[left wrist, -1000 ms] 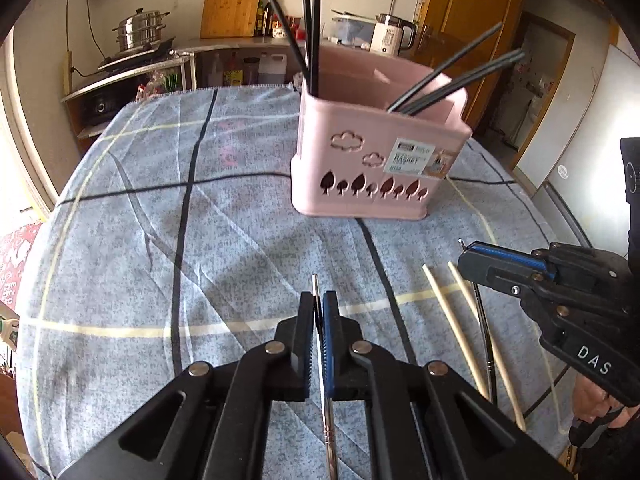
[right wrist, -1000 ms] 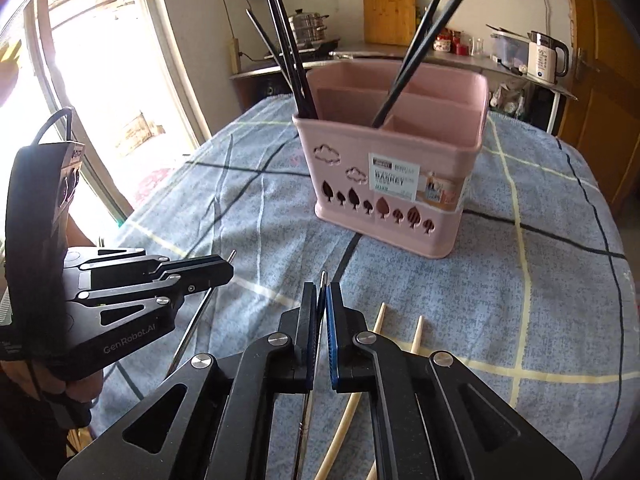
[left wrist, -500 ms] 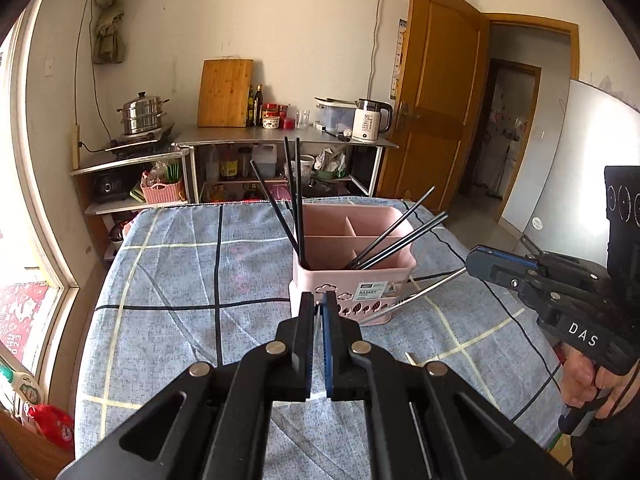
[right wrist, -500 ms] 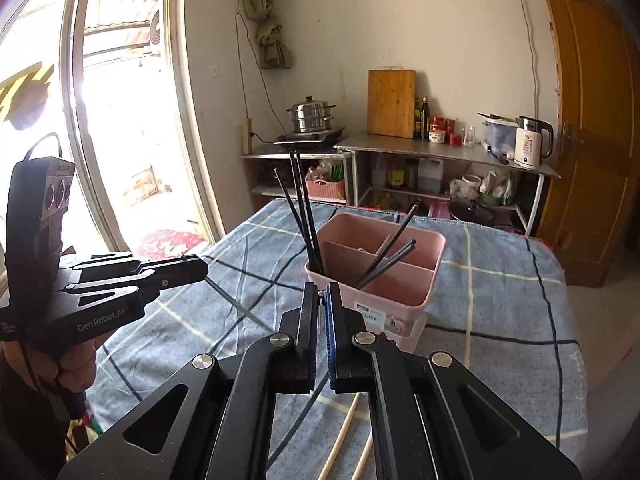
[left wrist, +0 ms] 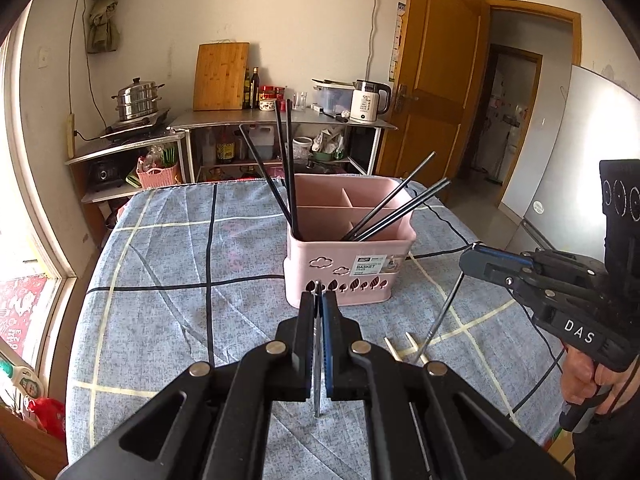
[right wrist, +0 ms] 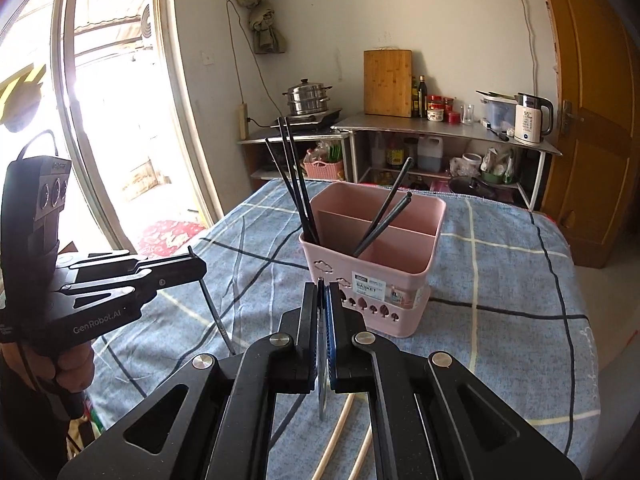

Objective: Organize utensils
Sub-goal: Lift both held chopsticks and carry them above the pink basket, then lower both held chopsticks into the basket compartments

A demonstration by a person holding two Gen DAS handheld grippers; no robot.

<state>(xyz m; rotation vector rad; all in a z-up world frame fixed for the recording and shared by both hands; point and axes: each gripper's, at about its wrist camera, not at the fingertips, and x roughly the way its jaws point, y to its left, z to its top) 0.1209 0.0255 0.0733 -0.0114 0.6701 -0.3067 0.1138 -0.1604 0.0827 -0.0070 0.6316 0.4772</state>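
Readable stuff, going outward from the pink basket (left wrist: 348, 268): its front sticker (left wrist: 371, 263) says "BASKET", with the smaller print too tiny to read. The right gripper (left wrist: 476, 258), off to the basket's right, has "DAS" on its body. The left gripper (right wrist: 192, 266), left of the basket, says "GenRobot.AI". The white kettle (left wrist: 367, 101) on the counter behind the basket shows "55".

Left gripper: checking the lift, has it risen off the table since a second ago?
Yes. The left gripper, shut on a metal chopstick, rose; the basket now sits lower and smaller.
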